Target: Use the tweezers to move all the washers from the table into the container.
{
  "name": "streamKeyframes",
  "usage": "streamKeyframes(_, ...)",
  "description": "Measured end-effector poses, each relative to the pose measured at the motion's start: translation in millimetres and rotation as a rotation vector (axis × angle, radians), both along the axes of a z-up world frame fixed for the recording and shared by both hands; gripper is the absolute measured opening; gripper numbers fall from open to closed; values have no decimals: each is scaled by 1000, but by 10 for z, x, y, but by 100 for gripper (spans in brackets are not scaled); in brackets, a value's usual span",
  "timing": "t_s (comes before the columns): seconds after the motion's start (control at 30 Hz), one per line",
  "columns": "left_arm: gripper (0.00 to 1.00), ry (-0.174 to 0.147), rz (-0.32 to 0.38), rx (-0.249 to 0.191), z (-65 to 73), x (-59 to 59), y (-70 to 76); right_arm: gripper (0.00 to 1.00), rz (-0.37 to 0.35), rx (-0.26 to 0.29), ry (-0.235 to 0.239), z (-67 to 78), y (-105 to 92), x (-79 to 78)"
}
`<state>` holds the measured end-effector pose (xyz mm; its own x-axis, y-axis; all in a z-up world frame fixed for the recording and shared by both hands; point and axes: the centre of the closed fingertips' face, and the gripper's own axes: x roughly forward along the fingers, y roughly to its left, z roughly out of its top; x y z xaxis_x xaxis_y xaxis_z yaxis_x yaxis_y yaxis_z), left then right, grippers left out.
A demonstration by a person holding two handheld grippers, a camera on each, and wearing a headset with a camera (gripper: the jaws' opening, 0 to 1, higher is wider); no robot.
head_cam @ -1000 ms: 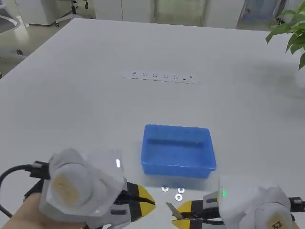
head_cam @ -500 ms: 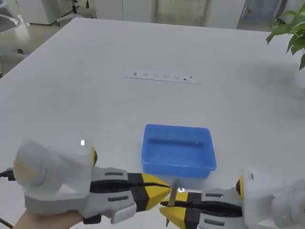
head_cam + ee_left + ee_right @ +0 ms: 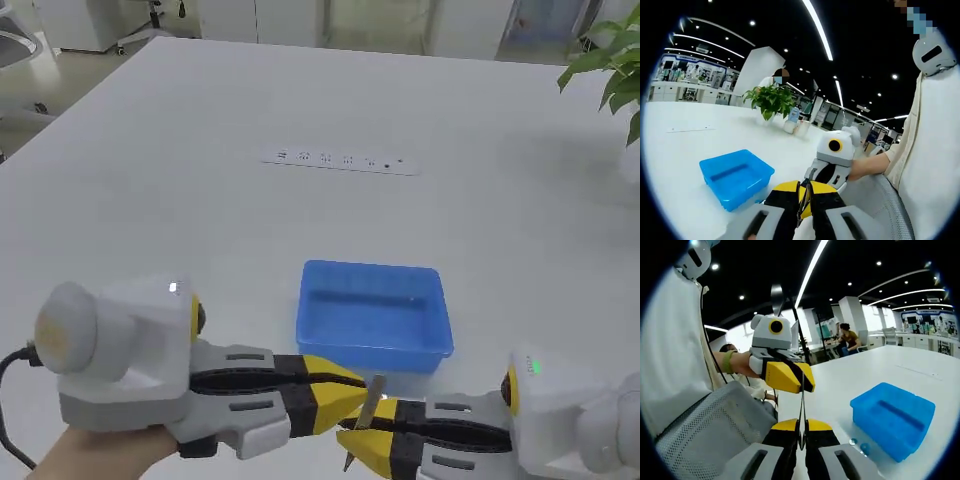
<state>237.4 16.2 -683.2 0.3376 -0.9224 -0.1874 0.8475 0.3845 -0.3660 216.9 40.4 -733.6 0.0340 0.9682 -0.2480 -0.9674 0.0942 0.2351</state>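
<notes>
The blue container (image 3: 372,315) stands on the white table (image 3: 200,200), just beyond both grippers. My left gripper (image 3: 355,392) and my right gripper (image 3: 350,440) point at each other, tips nearly touching, low in the head view. The thin metal tweezers (image 3: 370,408) stand between them. In the right gripper view the tweezers (image 3: 801,410) rise from my right gripper (image 3: 801,424) and pass between the left gripper's (image 3: 802,384) yellow jaws; both look shut on them. Small washers (image 3: 853,442) lie on the table in front of the container (image 3: 892,417).
A white power strip (image 3: 340,160) lies farther back on the table. A leafy plant (image 3: 615,70) is at the far right corner. A grey mesh chair (image 3: 715,420) is beside the person. A seated person (image 3: 847,337) is in the background.
Both grippers have swung inward to face each other, and the left gripper has closed on the tweezers that the right one holds. The washers are now hidden behind the grippers in the head view.
</notes>
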Motion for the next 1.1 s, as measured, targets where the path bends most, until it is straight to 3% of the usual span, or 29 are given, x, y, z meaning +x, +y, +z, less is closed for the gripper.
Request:
streamKeyframes(0.07, 14, 12, 6, -23, 37, 11, -4, 0, 6, -2, 0, -1, 8, -14)
streamKeyframes(0.17, 24, 7, 14, 68, -101, 41, 9, 0, 16, -3, -2, -2, 29, -36)
streamKeyframes(0.23, 14, -7, -23, 53, -72, -10, -38, 0, 21, -6, -3, -7, 33, -44)
streamKeyframes(0.3, 4, -6, -58, 9, 3, -71, -102, 0, 28, -15, -9, -22, 40, -56)
streamKeyframes(0.47, 0, -23, -70, 48, -49, -83, -135, 1, 30, -40, -22, -63, 15, -52)
streamKeyframes(0.53, 0, -84, -82, 87, -52, -84, -131, 1, 28, -44, -24, -72, 7, -46)
streamKeyframes(0.57, 0, -92, -92, 100, -57, -97, -134, 1, 32, -53, -34, -84, 2, -46)
streamKeyframes(0.73, 0, -199, -165, 254, -154, -136, -141, 4, 47, -128, -104, -181, 7, -38)
streamKeyframes(0.83, 0, -230, -199, 312, -199, -172, -172, 5, 65, -165, -120, -232, 22, -45)
streamKeyframes(0.9, 0, -244, -221, 357, -251, -196, -189, 5, 81, -213, -157, -289, 1, -42)
streamKeyframes(1.1, 0, -235, -248, 411, -401, -211, -222, 5, 105, -324, -181, -486, -48, -60)
